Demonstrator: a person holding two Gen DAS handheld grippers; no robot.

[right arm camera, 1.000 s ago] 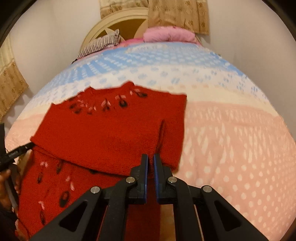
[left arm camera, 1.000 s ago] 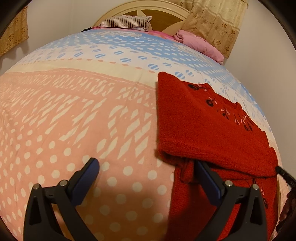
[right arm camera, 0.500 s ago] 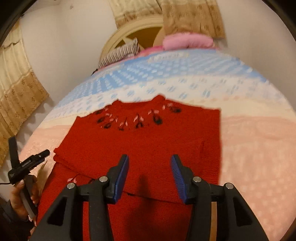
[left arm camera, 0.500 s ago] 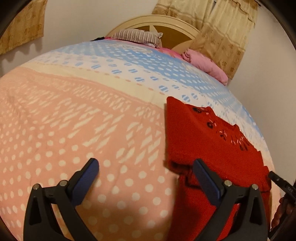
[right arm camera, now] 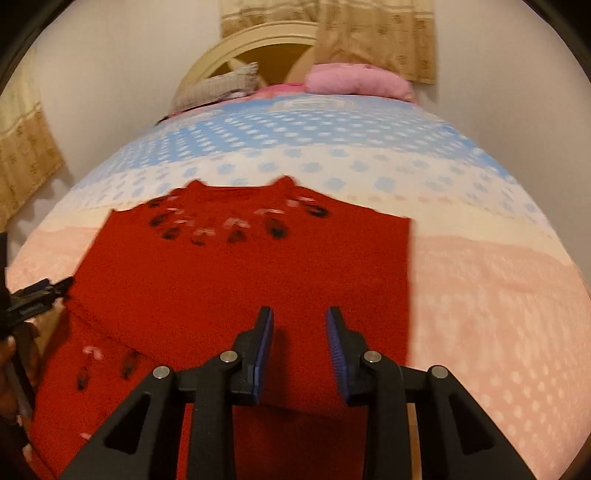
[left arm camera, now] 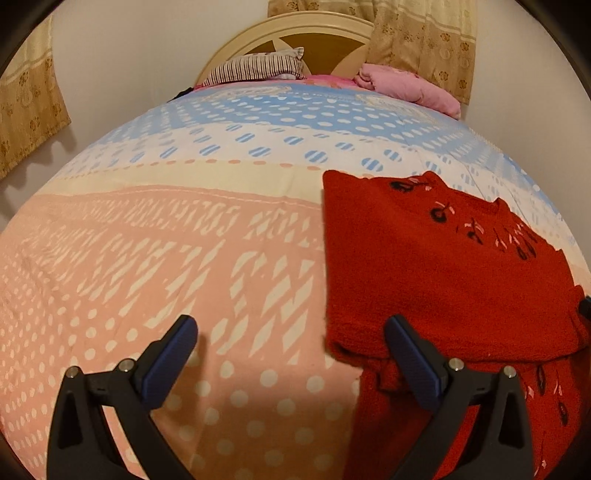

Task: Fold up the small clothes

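Note:
A small red knit sweater (left arm camera: 436, 280) with dark flower embroidery at the collar lies on the bed, its sleeves folded across the body. It also shows in the right wrist view (right arm camera: 236, 280). My left gripper (left arm camera: 291, 354) is open and empty above the bedspread at the sweater's left edge; its right finger overlaps the folded edge. My right gripper (right arm camera: 300, 347) is open, jaws partly apart, empty, above the sweater's lower middle. The left gripper's tip (right arm camera: 40, 295) shows at the left edge of the right wrist view.
The bedspread (left arm camera: 166, 258) is pink, cream and blue with white dots. A striped pillow (left arm camera: 255, 68) and a pink pillow (left arm camera: 410, 86) lie at the wooden headboard (left arm camera: 325, 35). Curtains (left arm camera: 26, 107) hang on both sides.
My right gripper opened from shut, letting go of the folded sleeve, then narrowed a little and moved over the sweater. The left gripper stayed open and shifted slightly.

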